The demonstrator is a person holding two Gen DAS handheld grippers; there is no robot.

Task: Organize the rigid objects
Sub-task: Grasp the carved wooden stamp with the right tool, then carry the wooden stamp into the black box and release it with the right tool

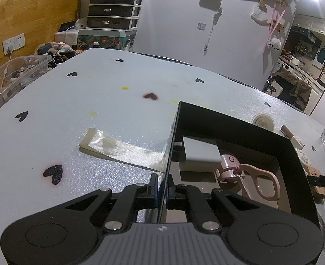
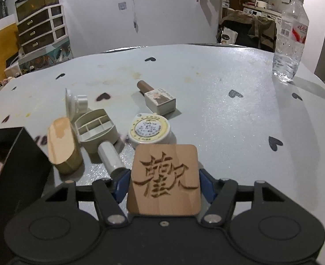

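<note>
Heart-printed tabletop (image 2: 228,114). Black box (image 1: 294,154) was steadied by its wall, pinched in the left gripper (image 1: 162,190) jaws. Wooden block (image 2: 164,181), beside the box, was clamped in the right gripper (image 2: 163,187), presumably for boxing.

The left tongs (image 1: 162,191) pinch the near left wall of a black box (image 1: 299,154) standing on the desk (image 1: 74,114). Inside the box lie a grey block (image 1: 201,151) and, just right of it, a pink handled tool (image 1: 248,176). A strip of clear tape (image 1: 118,149) lies on the desk left of the box.
</note>
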